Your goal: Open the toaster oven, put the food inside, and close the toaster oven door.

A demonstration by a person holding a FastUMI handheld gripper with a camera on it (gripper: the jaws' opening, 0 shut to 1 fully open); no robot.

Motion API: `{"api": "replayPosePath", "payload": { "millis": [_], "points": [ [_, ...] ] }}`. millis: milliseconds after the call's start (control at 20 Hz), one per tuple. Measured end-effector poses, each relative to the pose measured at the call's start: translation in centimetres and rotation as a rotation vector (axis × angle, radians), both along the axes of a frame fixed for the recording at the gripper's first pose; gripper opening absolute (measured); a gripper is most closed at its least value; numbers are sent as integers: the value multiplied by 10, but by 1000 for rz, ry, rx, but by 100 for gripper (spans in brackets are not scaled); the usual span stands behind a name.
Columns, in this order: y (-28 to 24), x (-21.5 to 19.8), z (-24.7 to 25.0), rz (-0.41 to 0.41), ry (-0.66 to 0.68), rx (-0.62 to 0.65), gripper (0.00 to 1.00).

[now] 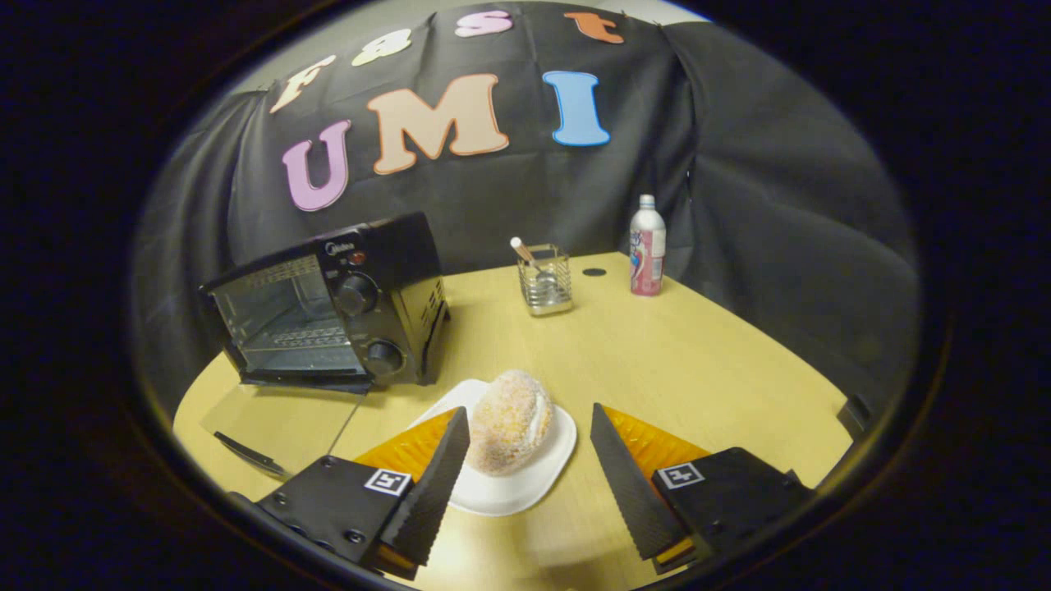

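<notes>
The gripper (530, 435) hovers low over a pale wooden bench (673, 361), its jaws wide apart with nothing clamped between them. Between the two dark, ridged fingers (431, 484), and slightly ahead of their tips, a sugar-dusted bun (509, 420) with a line of white filling along its side lies on a small white plate (525, 484). The left finger's tip reaches close to the bun's side and overlaps the plate's rim, though whether it touches either cannot be told; the right finger stands apart from the plate. Beyond the left finger and to the left of the plate stands a black toaster oven (328, 308), turned at an angle. Its glass door (275, 423) is swung fully down and lies nearly flat just above the bench, with the dark handle along its near edge. The wire rack inside the open oven is visible, and two round knobs (357, 294) sit one above the other on the panel to the right of the opening. Farther back, near the middle of the bench, a clear square holder (545, 283) has a stick-like item leaning in it. To its right, near the far edge, a plastic bottle (647, 246) with a white cap and a pink label stands upright, with a small dark disc (594, 272) lying on the bench between the holder and the bottle.
</notes>
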State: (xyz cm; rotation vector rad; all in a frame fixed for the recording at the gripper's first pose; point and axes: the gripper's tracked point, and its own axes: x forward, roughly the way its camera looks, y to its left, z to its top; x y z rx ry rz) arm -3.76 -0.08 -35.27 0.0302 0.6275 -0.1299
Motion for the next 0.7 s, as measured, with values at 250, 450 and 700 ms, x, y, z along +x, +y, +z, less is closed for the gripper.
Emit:
{"api": "replayPosePath", "payload": {
  "millis": [250,450,700],
  "points": [
    [20,11,-25,45,59,38,93],
    [21,17,-42,33,109,-7,93],
    [23,26,-49,35,122,-43,85]
  ]
}}
